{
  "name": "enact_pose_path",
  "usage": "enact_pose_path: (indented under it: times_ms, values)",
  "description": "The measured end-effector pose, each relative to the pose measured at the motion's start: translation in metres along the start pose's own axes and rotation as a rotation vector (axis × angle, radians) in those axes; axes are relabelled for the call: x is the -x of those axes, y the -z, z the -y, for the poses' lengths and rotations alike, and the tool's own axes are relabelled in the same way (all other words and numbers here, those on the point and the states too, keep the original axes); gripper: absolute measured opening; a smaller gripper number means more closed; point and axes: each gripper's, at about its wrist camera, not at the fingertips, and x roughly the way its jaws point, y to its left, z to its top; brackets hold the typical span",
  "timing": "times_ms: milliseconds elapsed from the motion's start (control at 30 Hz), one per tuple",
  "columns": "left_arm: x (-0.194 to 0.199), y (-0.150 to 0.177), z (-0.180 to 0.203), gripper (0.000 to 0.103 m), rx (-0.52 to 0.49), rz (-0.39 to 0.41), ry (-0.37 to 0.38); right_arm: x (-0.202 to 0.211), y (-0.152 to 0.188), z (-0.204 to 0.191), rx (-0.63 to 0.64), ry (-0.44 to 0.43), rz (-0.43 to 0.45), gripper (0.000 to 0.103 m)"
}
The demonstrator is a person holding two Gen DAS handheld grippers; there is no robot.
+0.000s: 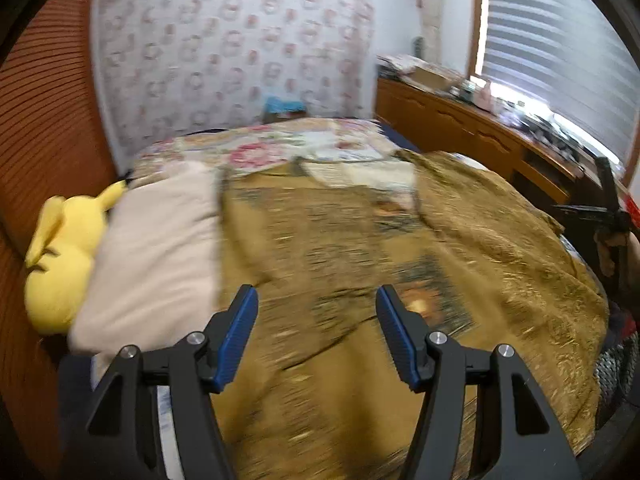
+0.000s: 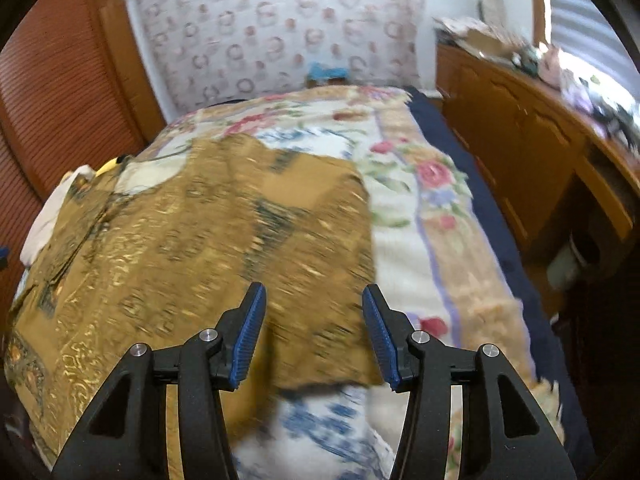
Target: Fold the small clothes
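A gold-brown patterned garment (image 1: 340, 240) lies spread across the bed, on top of a floral blanket (image 2: 420, 208). My left gripper (image 1: 316, 292) hovers over the garment's middle, open, with nothing between its blue pads (image 1: 240, 332). My right gripper (image 2: 314, 292) hangs over the garment (image 2: 200, 232) near its right edge, also open and holding nothing. A pale pinkish-white cloth (image 1: 160, 240) lies at the garment's left side. In the left wrist view the black frame (image 1: 604, 208) of the other gripper shows at the far right edge. Both views are blurred by motion.
A yellow plush toy (image 1: 64, 256) lies at the bed's left edge against a slatted wooden door (image 1: 40, 120). A wooden dresser (image 2: 520, 140) with clutter on top runs along the bed's right side under a window blind (image 1: 560, 40). A floral cloth (image 2: 280, 28) hangs on the far wall.
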Motion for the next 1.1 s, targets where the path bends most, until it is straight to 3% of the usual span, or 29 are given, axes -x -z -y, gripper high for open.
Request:
enact_pose_path:
  times_ms: [267, 467, 667, 767, 900, 1100]
  values:
    - [-0.055, -0.012, 0.061, 0.061, -0.057, -0.113, 0.104, -0.007, 0.019, 0.028, -0.083, -0.026, -0.050, 0.051]
    - [-0.075, -0.008, 0.088, 0.061, -0.104, -0.169, 0.115, -0.010, 0.029, 0.037, -0.121, -0.098, -0.068, 0.051]
    - [-0.086, -0.003, 0.097, 0.061, -0.154, -0.196, 0.101, -0.008, 0.028, 0.035, -0.111, -0.146, -0.066, 0.031]
    - [-0.086, 0.001, 0.099, 0.061, -0.167, -0.181, 0.101, -0.005, 0.026, 0.028, -0.070, -0.116, -0.061, 0.026]
    - [-0.086, 0.002, 0.101, 0.064, -0.170, -0.165, 0.107, 0.000, 0.024, 0.023, -0.030, -0.055, -0.046, 0.008]
    - [-0.091, 0.001, 0.109, 0.081, -0.202, -0.178, 0.132, 0.021, 0.009, 0.005, 0.048, -0.001, 0.039, 0.005]
